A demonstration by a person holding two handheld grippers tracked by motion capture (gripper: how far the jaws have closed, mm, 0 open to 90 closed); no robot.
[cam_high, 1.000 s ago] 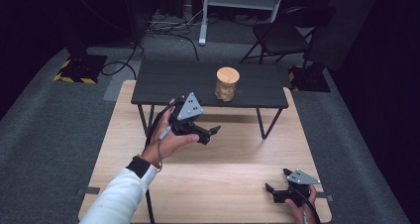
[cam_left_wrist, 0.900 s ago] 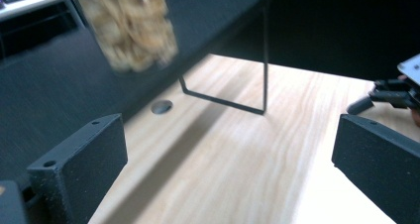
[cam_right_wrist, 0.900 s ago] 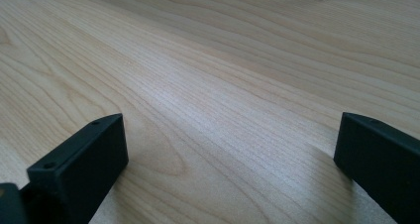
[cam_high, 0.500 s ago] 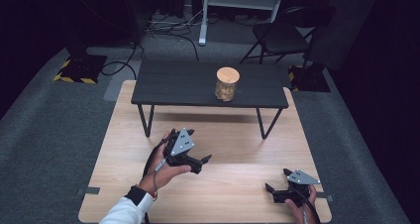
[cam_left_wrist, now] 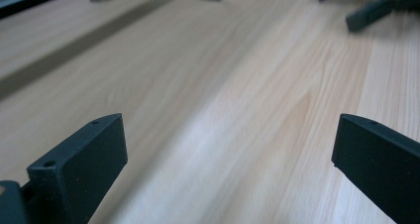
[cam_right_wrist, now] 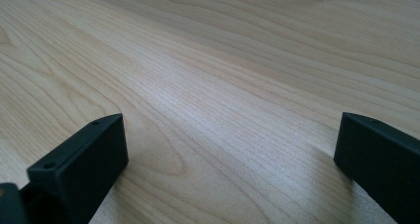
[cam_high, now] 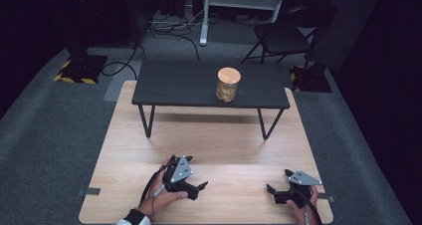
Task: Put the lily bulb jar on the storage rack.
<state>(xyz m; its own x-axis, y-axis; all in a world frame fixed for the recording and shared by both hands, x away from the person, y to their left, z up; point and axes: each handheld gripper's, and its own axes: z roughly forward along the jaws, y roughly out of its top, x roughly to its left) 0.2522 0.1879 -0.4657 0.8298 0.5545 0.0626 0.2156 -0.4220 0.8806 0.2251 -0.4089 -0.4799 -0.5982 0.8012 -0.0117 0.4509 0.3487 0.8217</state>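
A glass jar (cam_high: 228, 85) with a round wooden lid (cam_high: 229, 75) stands upright on a low dark table (cam_high: 169, 85), right of that table's middle and near its front edge. Something pale and lumpy fills the jar, though the high view is too coarse to tell what it is. No label or writing can be read on the jar or anywhere else.

The dark table rests on thin black legs (cam_high: 146, 121) at the far end of a light wooden worktop (cam_high: 224, 140). Both hand-held grippers sit well apart from the jar, down at the near edge of the worktop.

The left hand-held gripper (cam_high: 195, 187) lies low over the wood in the person's left hand (cam_high: 160, 197), its grey three-cornered plate (cam_high: 179, 169) tilted upward. In the left gripper view its two black jaws stand wide apart with only bare wood grain between them, so it is released and grips nothing (cam_left_wrist: 228, 149). At the top right of that view the other gripper's dark jaw tips are seen farther off.

The right hand-held gripper (cam_high: 277, 186) sits close to the worktop's near right corner, held by the right hand (cam_high: 301, 208). Its own view shows the jaws spread wide over bare wood (cam_right_wrist: 230, 149), also released.

Grey carpet (cam_high: 50, 135) surrounds the worktop, with a folding chair (cam_high: 281, 36) and cables (cam_high: 169, 28) behind.
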